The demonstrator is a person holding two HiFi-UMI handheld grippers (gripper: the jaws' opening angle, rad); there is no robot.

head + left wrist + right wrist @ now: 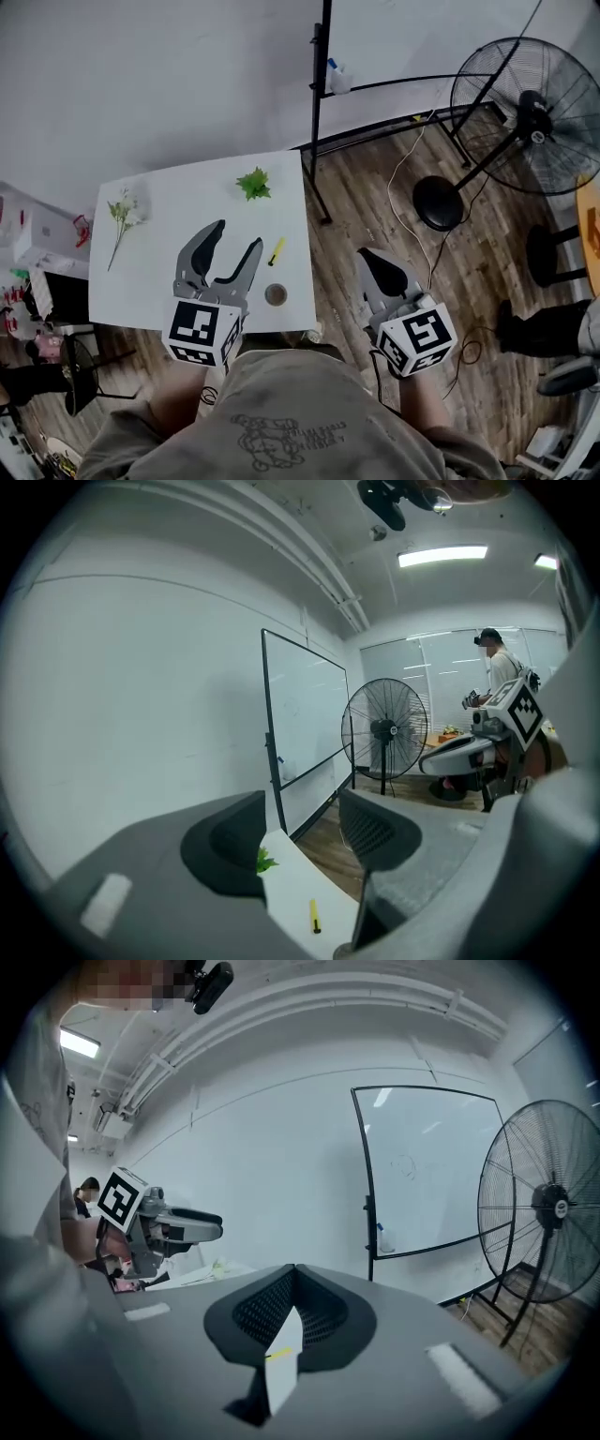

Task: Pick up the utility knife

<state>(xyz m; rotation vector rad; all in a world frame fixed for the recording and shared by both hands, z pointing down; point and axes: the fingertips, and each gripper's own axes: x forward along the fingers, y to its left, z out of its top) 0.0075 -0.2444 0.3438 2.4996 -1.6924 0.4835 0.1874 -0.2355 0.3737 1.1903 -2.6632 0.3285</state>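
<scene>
left tongs [237, 234] open nr utility knife [277, 251]; roll [276, 294] just beside.

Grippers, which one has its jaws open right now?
The left gripper, over the white table, with jaws spread apart and empty. The right gripper, off the table's right edge, has its jaws together.

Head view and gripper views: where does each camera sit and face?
Head view: person's head, facing down at the table; left gripper, right gripper, shirt show.
Left gripper view: on left gripper, along its parted fingers toward the fan.
Right gripper view: on right gripper, closed fingers, toward the whiteboard.
Shared: head and left views show the utility knife.
</scene>
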